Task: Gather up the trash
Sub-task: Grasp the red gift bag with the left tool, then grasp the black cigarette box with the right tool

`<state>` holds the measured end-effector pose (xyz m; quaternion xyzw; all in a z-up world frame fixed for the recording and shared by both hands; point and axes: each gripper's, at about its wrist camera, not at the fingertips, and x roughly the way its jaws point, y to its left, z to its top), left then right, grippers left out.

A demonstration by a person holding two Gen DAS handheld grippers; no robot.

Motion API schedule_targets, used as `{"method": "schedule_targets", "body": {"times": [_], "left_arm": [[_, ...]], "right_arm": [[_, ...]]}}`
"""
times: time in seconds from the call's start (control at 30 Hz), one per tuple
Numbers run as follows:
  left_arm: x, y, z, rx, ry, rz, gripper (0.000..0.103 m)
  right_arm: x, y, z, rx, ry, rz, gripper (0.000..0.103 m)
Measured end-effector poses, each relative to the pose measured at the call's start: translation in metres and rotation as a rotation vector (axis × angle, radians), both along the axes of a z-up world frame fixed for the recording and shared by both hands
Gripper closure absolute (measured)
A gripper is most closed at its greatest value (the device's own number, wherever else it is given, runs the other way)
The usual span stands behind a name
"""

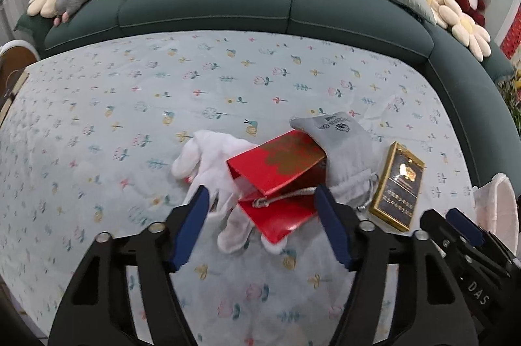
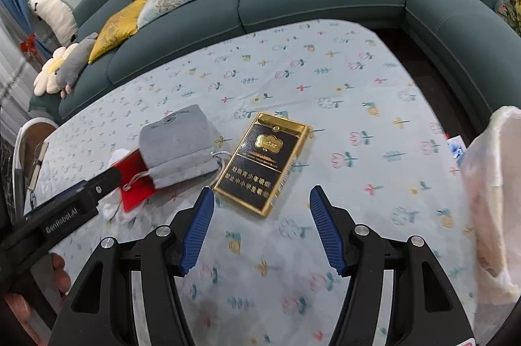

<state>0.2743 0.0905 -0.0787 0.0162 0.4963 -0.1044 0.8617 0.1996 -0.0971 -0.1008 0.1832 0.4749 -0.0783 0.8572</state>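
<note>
A red paper bag (image 1: 276,180) with a cord handle lies on the flowered tablecloth (image 1: 130,118), on top of a white glove (image 1: 208,157). My left gripper (image 1: 262,188) stands open around the bag's near end, and its pads do not press on it. A grey drawstring pouch (image 1: 338,144) leans on the bag's right side. A black and gold flat box (image 2: 263,163) lies to the right of the grey drawstring pouch (image 2: 179,147). My right gripper (image 2: 261,189) is open, its tips at either side of the box's near corner, with nothing held. A white plastic bag (image 2: 488,199) hangs at the right edge.
A dark green corner sofa (image 1: 208,4) with yellow and grey cushions and plush toys wraps the far and right sides of the table. A chair back (image 2: 29,144) stands at the table's left end. The two grippers work side by side, the left gripper (image 2: 110,178) close to the pouch.
</note>
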Motion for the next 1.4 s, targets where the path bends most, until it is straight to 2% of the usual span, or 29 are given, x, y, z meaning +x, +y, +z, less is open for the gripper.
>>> {"method": "schedule_targets", "body": {"times": [0.23,0.3,0.43,0.5,0.7,0.8,0.87,0.93,1.17,1.3,1.4], "left_arm": [[0.009,-0.005,-0.017,-0.006,0.041,-0.024,0.076],[0.007,-0.006,-0.017,-0.001,0.038,-0.031,0.09],[0.001,-0.006,-0.012,-0.014,0.023,-0.034,0.098],[-0.001,-0.007,-0.01,-0.018,0.019,-0.036,0.102],[-0.013,-0.01,-0.002,-0.043,0.016,-0.032,0.103],[-0.027,-0.014,0.005,-0.058,0.015,-0.041,0.103],[-0.036,-0.017,0.008,-0.071,0.021,-0.045,0.103],[-0.047,-0.02,0.008,-0.08,0.027,-0.051,0.103],[-0.089,-0.031,0.0,-0.118,0.082,-0.074,0.103],[-0.092,-0.027,-0.003,-0.13,0.091,-0.044,0.103],[-0.087,-0.016,0.0,-0.138,0.087,-0.012,0.103]], "right_arm": [[0.03,0.006,-0.021,-0.013,0.042,-0.027,0.043],[0.035,0.006,-0.025,-0.026,0.055,-0.049,0.039],[0.038,0.003,-0.034,0.0,0.074,-0.084,0.039],[0.039,0.007,-0.034,-0.019,0.067,-0.081,0.039],[0.04,0.014,-0.035,-0.039,0.075,-0.058,0.04],[0.033,0.008,-0.033,-0.02,0.066,-0.055,0.052],[0.026,0.002,-0.033,0.001,0.067,-0.05,0.064],[0.015,-0.004,-0.032,0.016,0.071,-0.041,0.07],[-0.02,-0.023,-0.031,0.026,0.077,-0.062,0.07],[-0.021,-0.027,-0.027,0.043,0.06,-0.059,0.065],[-0.009,-0.023,-0.022,0.053,0.043,-0.065,0.049]]}}
